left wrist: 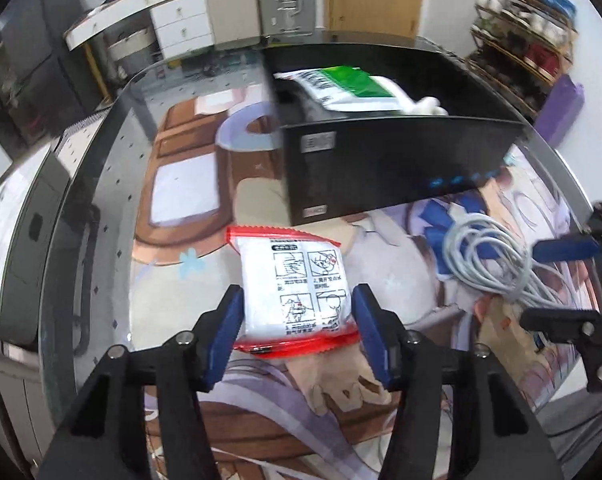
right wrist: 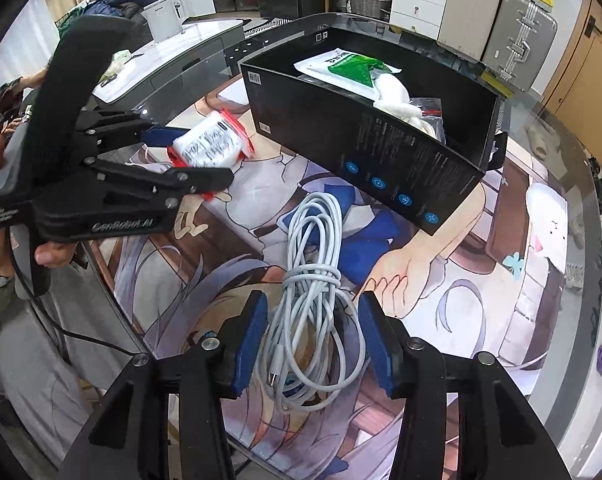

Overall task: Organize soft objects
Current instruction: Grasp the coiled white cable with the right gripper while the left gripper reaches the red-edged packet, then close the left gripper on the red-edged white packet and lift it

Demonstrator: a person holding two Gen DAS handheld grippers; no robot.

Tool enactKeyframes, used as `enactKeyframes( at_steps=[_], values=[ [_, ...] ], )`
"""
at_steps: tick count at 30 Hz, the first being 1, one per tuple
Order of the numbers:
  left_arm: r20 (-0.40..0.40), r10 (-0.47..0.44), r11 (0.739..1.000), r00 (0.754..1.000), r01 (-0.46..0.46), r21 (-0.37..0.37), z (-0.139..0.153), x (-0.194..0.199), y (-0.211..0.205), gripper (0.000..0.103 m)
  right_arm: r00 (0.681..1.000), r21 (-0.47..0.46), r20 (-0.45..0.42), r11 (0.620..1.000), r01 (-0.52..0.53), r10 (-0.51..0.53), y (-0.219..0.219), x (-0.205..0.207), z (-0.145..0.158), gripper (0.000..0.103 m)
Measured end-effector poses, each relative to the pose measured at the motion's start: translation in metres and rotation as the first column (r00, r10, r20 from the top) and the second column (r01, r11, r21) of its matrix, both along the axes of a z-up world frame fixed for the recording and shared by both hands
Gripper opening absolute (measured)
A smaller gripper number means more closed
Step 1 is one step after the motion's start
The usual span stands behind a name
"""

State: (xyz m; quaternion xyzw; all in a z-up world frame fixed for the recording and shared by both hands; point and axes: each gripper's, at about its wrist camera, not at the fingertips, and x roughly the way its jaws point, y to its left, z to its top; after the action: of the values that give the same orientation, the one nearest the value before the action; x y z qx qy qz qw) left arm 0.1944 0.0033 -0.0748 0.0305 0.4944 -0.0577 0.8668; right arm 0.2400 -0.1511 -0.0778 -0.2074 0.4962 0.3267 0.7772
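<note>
We have the left tool (left wrist: 297,312) around the red-edged white packet (left wrist: 293,284), blue pads close against its two sides, so it looks gripped, though whether it is clear of the worktop (left wrist: 101,184) we cannot tell. The right tool (right wrist: 313,340) is spread wide with its pads either side of the coiled white cable (right wrist: 313,280), which lies on the printed mat (right wrist: 481,280), nothing pinched there. The black box (right wrist: 365,136) sits just beyond, already holding a green-and-white pouch (right wrist: 349,66) and something white and soft beside it. For the packet, we reckon a gentle squeeze at the middle is best, then up over the near wall and down into free space. For the cable, close across the wrapped waist of the coil so loops don't spill. Writing: "GenRobot.AI" reads on the left tool's body in the right view; the packet shows four instruction drawings with small text we cannot read; the box's blue icons and labels are too small
</note>
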Motion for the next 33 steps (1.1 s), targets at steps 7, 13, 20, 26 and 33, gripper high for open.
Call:
enactKeyframes(
  at_steps=[7, 13, 20, 26, 33],
  values=[
    [0.019, -0.094, 0.996, 0.995, 0.094, 0.001, 0.011, -0.021, -0.022, 0.050, 1.000, 0.004, 0.000, 1.000, 0.002, -0.002, -0.002, 0.003, -0.002, 0.050],
    [0.041, -0.135, 0.989, 0.990, 0.132, 0.063, 0.009, -0.033, -0.039, 0.052, 0.996, 0.036, -0.091, 0.999, -0.023, 0.026, 0.003, 0.004, -0.012, 0.052],
    [0.048, -0.120, 0.992, 0.992, 0.119, 0.033, 0.013, -0.033, -0.033, 0.069, 0.996, 0.040, -0.085, 0.999, -0.029, 0.032, 0.007, -0.001, -0.012, 0.052],
    [0.046, -0.107, 0.994, 0.993, 0.107, 0.020, 0.011, -0.035, -0.033, 0.069, 0.997, 0.025, -0.062, 0.999, -0.037, 0.039, 0.017, -0.002, -0.008, 0.052],
    [0.036, -0.096, 0.995, 0.995, 0.096, 0.008, 0.011, -0.033, -0.026, 0.069, 0.997, 0.028, -0.066, 0.999, -0.034, 0.036, 0.013, -0.001, -0.008, 0.052]
  ],
)
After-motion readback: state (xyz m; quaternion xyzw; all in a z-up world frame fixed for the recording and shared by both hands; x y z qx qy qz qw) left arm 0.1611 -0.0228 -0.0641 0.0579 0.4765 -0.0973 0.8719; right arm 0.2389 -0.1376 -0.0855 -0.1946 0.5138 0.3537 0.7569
